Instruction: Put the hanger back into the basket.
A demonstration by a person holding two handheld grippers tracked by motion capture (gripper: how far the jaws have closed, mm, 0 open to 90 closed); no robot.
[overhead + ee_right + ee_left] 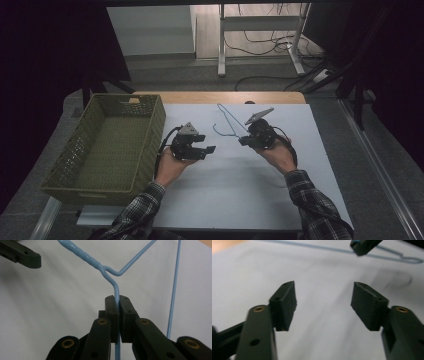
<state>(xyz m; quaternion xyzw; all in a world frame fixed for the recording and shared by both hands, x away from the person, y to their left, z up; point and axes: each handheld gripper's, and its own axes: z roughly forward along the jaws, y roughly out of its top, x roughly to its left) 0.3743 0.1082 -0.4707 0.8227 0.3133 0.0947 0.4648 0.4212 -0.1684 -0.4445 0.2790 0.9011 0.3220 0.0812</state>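
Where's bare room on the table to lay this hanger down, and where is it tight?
The white sheet is bare between the two forearms, and along its right edge beyond the right gripper. The basket also looks empty inside. It is tight mid-table: the left gripper, jaws apart, sits close to the right gripper, which is clamped on the blue hanger.

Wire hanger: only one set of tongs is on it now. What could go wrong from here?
1. The right tongs pinch the blue wire hanger on one thin strand, so it could swivel or slip in the grip.
2. The left tongs stand open with nothing between them, so the hanger's free end is unsupported and may swing.
3. Its hook hangs low and could snag the green basket if carried there.
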